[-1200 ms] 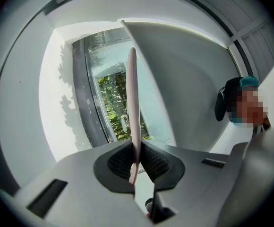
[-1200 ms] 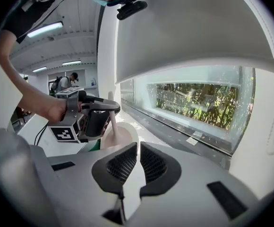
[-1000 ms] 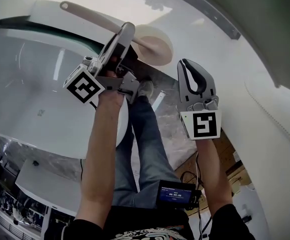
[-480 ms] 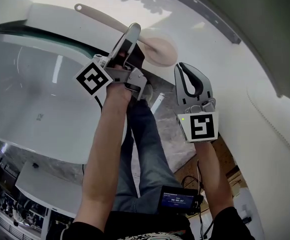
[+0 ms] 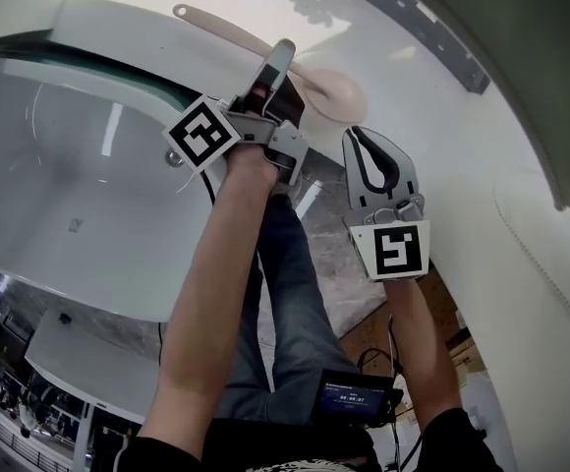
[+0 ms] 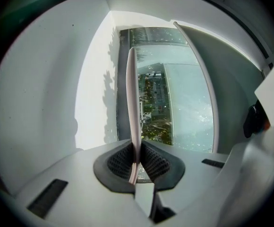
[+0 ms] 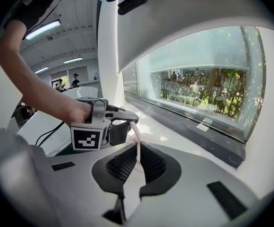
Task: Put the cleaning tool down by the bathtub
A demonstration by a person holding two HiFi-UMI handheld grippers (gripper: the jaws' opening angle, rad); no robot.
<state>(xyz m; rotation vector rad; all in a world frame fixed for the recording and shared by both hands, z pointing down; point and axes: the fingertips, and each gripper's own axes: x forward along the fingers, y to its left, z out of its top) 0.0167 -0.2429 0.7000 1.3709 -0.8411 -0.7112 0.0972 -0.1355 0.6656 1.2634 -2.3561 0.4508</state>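
The cleaning tool (image 5: pixel 228 34) is being held clamped in the left gripper (image 6: pixel 135 167) fingers (right gripper (image 7: pixel 138 151) fingers together, empty). Set-down beside the bathtub (image 5: pixel 88 264), then release, is being called for.

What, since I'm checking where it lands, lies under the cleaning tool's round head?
The white surface beside the bathtub shows around the cleaning tool's head. The patch directly beneath is covered by the head, so whether they touch cannot be told.

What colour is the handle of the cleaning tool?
Plain pale pinkish beige, with no pattern. The handle shows best in the head view.
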